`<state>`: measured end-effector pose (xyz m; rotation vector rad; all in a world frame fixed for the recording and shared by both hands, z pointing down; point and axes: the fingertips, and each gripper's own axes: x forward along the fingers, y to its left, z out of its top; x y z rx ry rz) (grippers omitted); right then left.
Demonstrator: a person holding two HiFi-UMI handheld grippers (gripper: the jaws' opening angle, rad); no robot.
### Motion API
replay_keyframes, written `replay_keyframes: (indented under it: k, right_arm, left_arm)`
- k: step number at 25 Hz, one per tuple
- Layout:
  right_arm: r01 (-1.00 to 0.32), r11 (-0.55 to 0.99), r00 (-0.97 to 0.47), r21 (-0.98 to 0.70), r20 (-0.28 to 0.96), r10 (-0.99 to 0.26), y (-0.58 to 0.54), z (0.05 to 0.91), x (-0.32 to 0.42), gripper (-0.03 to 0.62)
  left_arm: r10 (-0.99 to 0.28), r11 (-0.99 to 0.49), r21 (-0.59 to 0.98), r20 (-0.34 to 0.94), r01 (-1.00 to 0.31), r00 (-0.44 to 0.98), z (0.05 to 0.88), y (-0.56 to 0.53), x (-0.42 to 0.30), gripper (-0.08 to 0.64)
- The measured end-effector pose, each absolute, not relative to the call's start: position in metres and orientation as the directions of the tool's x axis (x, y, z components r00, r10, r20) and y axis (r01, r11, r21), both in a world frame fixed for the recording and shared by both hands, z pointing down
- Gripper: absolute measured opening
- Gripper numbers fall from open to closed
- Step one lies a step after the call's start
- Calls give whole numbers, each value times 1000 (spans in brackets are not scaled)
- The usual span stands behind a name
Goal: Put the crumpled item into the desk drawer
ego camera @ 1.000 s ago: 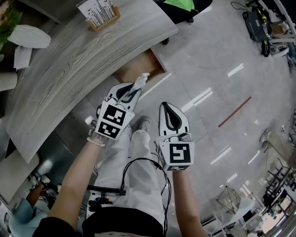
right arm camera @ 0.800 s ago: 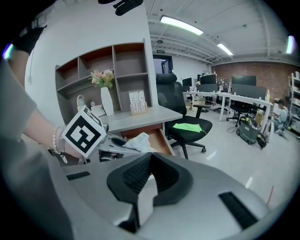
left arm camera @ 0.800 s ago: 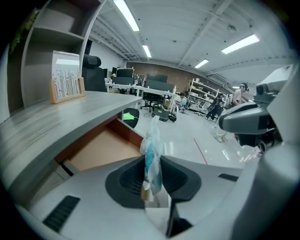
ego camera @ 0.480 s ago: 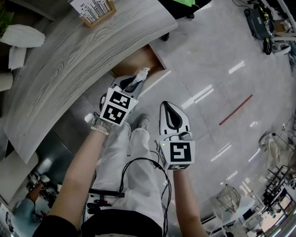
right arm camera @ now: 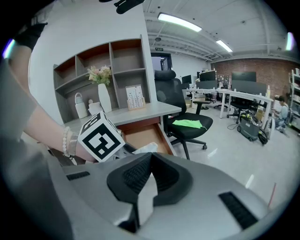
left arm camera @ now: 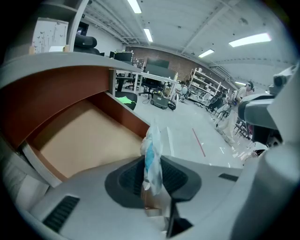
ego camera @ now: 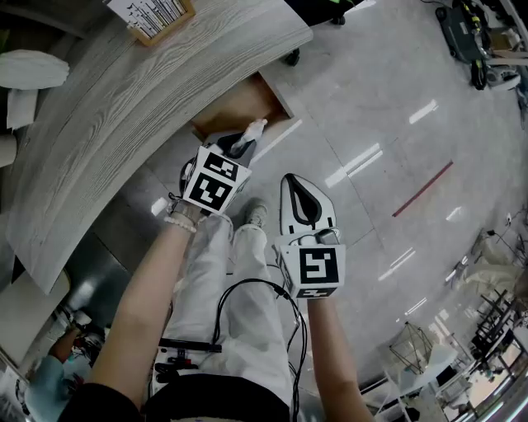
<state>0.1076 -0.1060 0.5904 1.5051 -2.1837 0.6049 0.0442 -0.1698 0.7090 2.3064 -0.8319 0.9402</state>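
My left gripper [ego camera: 244,140] [left arm camera: 152,176] is shut on a crumpled white and blue wrapper [left arm camera: 152,159] [ego camera: 250,132]. It hangs at the front edge of the open desk drawer [left arm camera: 79,140] [ego camera: 239,103], whose brown bottom is bare. In the right gripper view the wrapper [right arm camera: 140,148] shows beside the left gripper's marker cube [right arm camera: 100,137], in front of the drawer [right arm camera: 143,133]. My right gripper [ego camera: 304,191] [right arm camera: 150,174] hovers over the floor to the right of the left one, jaws together with nothing between them.
The grey wood desk top [ego camera: 124,99] overhangs the drawer and carries a small sign holder [ego camera: 148,15]. A black office chair [right arm camera: 185,123] stands to the drawer's right. The person's legs [ego camera: 223,280] and shoes lie below the grippers. Shelves with a vase [right arm camera: 104,96] stand behind the desk.
My left gripper has moved down and forward with the wrapper, from over the floor to the drawer's front edge. The right gripper has sunk a little.
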Motion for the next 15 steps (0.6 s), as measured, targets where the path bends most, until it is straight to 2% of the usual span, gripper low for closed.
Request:
replay_keyframes:
  k: [10,15]
  right_arm:
    - [-937,325,-337,-127,564,-754,-106,592,107,5]
    - [-935,331,-342,-126,562,-753,-105,592,107,4]
  left_arm:
    - [-357,-670,159,788,-725,502,717,-170,44,117]
    - [-365,-662,155,788,-734,496,715,-172,40,155]
